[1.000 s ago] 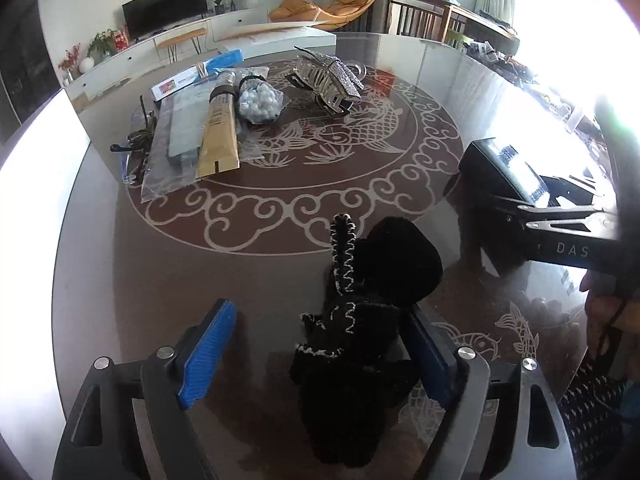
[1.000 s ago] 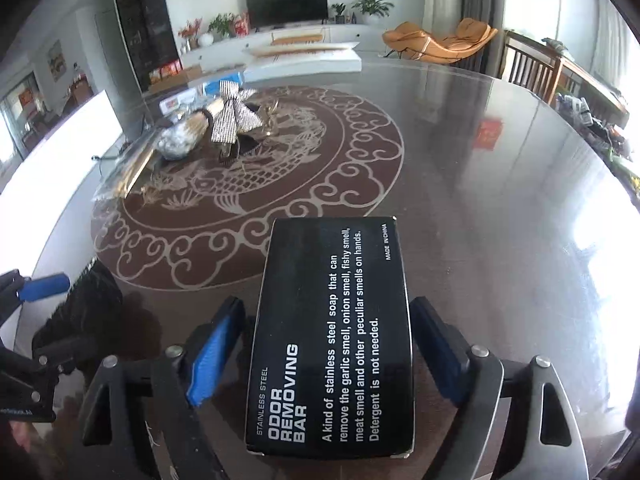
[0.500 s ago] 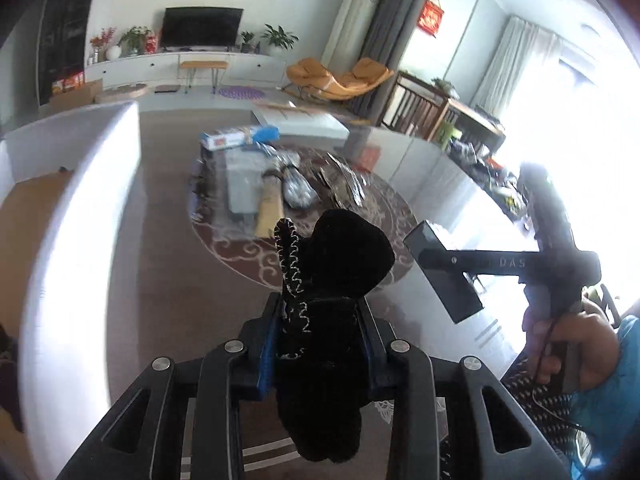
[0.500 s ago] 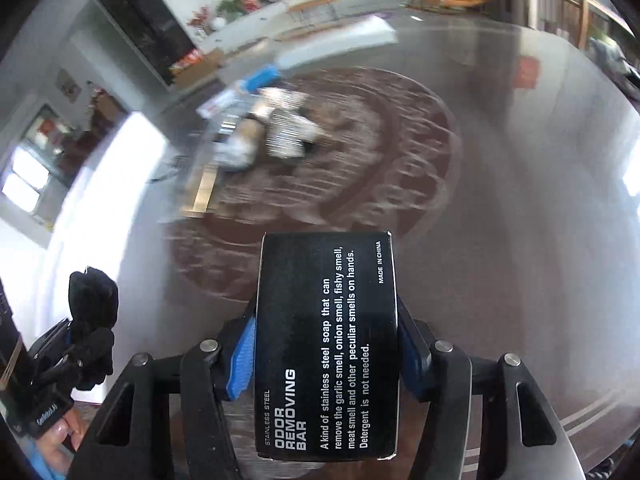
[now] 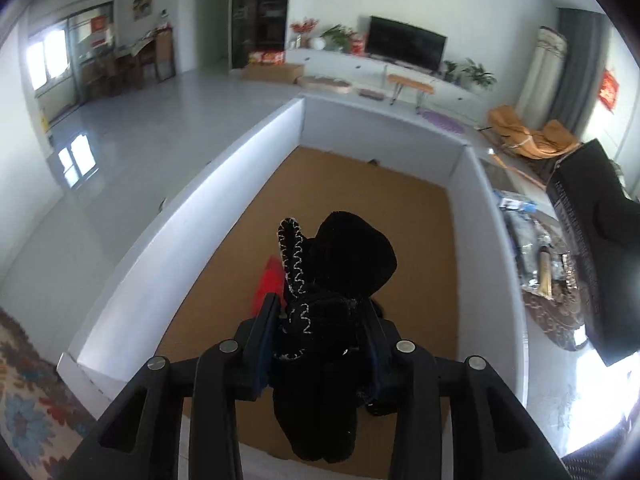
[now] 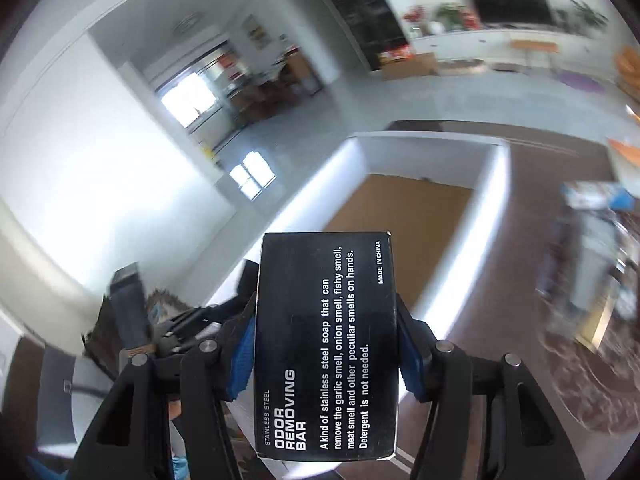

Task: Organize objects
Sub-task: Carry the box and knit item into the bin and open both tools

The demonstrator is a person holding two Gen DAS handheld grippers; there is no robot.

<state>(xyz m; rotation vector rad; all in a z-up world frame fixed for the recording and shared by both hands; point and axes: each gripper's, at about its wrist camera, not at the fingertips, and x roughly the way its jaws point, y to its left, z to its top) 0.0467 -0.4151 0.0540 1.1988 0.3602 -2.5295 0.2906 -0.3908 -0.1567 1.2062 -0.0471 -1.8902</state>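
Note:
My left gripper (image 5: 322, 312) holds a black knitted piece with white stitching (image 5: 344, 256) in the air over a white-walled box (image 5: 224, 208) with a brown cardboard floor. Its jaws are opening, but the pads still touch the knit. A small red thing (image 5: 269, 280) lies on the box floor below. My right gripper (image 6: 326, 320) carries a black carton printed "ODOR REMOVING BAR" (image 6: 328, 344) near the same white-walled box (image 6: 486, 208). Its jaws are opening slightly, with the carton still between the pads. That carton (image 5: 588, 240) also shows at the right of the left wrist view.
The box stands at the edge of a dark glass table (image 6: 520, 280) with a swirl pattern. Several packets (image 5: 540, 256) lie on the table beyond the box's right wall. A grey floor and a patterned rug (image 5: 24, 400) lie to the left.
Both grippers closed on their objects, lifted them off the table and swung left. The knitted piece now hangs over the white-walled box and the carton has come up beside it.

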